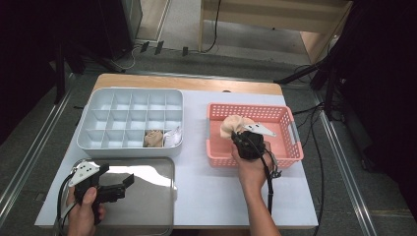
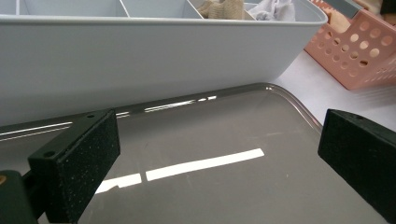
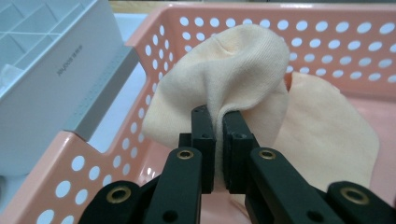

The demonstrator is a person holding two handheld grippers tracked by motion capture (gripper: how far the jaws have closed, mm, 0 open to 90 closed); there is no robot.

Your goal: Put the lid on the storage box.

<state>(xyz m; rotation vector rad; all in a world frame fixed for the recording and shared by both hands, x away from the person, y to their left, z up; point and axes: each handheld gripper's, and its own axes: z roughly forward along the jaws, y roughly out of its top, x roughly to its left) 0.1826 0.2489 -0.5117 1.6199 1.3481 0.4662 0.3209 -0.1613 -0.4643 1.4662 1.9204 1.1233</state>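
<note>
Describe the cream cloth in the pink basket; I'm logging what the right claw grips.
The soft cream knit cloth is pinched in a fold by the shut right claw and bunches above its jaws. It is inside the pink perforated plastic basket. A second cream piece lies on the basket floor behind it.

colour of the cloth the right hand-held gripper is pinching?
Pale cream-yellow cloth, plain, no pattern. Clearest in the right gripper view.

Your left gripper, jaws wide apart, sits over the shiny steel tray; white plastic divider box just behind, pink perforated basket at far rt.
</note>
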